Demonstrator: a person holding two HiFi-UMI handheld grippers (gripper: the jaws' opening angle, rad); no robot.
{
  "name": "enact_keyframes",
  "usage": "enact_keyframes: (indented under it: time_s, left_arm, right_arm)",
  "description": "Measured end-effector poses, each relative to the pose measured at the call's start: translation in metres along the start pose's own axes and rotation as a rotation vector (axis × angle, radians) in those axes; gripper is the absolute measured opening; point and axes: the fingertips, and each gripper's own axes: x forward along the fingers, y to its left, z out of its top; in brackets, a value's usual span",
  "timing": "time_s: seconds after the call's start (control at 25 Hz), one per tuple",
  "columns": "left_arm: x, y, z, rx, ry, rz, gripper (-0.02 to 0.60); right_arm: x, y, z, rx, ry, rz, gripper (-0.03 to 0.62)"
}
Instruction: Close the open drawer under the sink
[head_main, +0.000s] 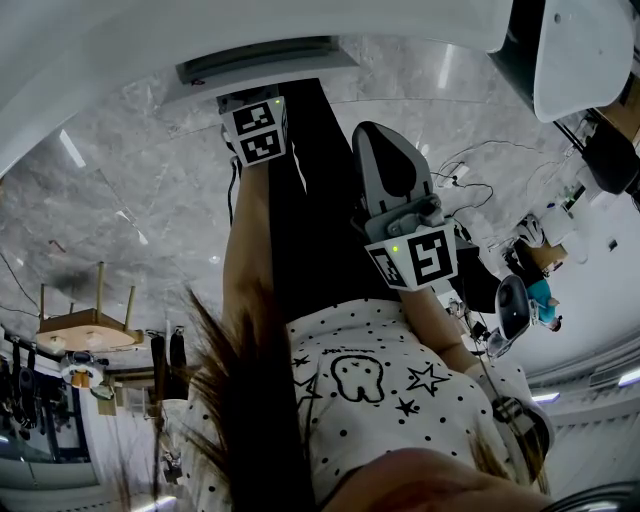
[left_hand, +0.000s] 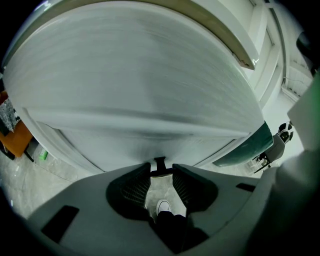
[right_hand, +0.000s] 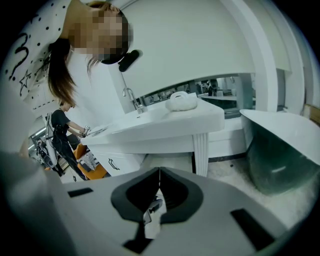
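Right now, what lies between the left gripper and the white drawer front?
In the left gripper view, only a small black fitting sits at the tips of the left gripper, close against the white drawer front.

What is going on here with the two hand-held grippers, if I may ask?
A person in a dotted shirt holds one in each hand. The left hand-held gripper is right up at a white panel, seemingly the drawer front, with its jaws a little apart and nothing between them. The right hand-held gripper is shut and empty, pointing off towards a sink counter.
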Motion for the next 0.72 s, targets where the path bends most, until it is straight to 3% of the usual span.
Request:
enact_keyframes:
  time_s: [0.72]
  left_arm:
    - [0.0075,-0.0012,0.0046,-0.032,-0.005,-0.012,0.138]
  right_arm:
    - [0.0004,-0.0046,-0.0046,0.006,0.005,-0.010,0.014]
